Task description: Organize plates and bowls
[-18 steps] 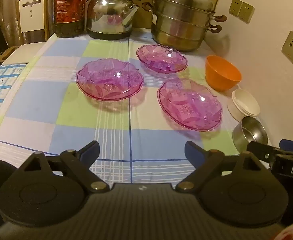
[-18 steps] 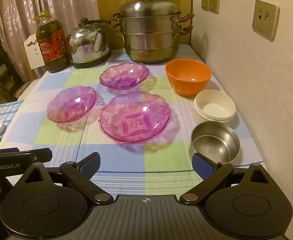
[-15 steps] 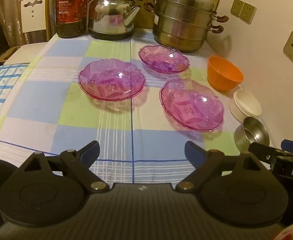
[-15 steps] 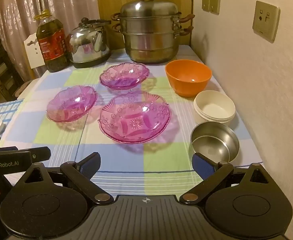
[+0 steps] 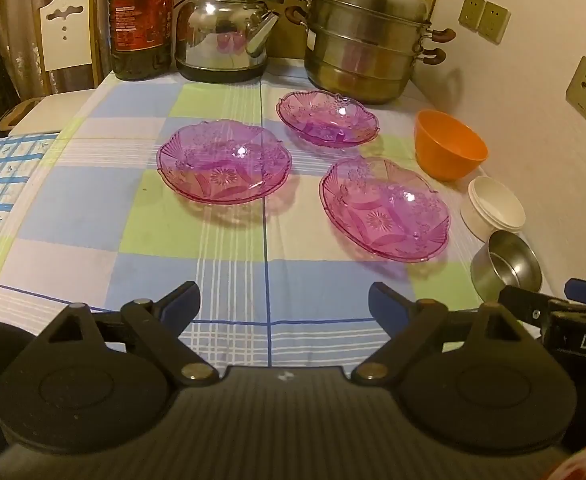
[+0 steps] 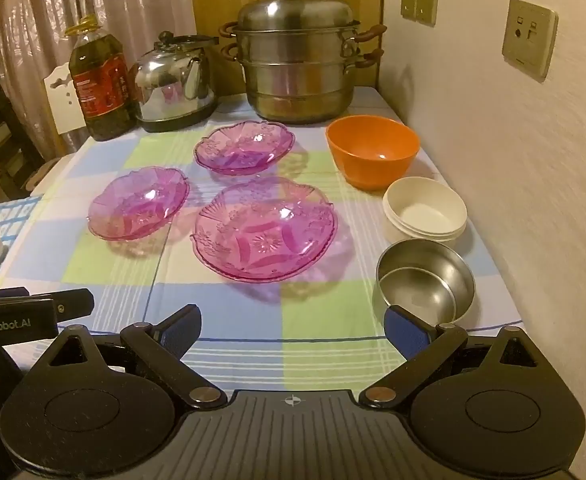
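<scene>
Checked tablecloth [image 5: 93, 208] fills the view, three pink plates [image 5: 224, 162] spread mid-table, bowls [image 6: 424, 210] lined along the wall. Left gripper [image 5: 284, 304] has crept slightly forward; right gripper [image 6: 293, 326] barely budged. Both gape wide, empty: nothing stacked yet.

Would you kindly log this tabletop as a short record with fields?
plates: three purple glass plates, apart, none stacked
bowls: orange bowl, white bowls nested, steel bowl, in a row by the wall
left gripper: open, empty
right gripper: open, empty
behind: steamer pot, kettle, oil bottle
</scene>
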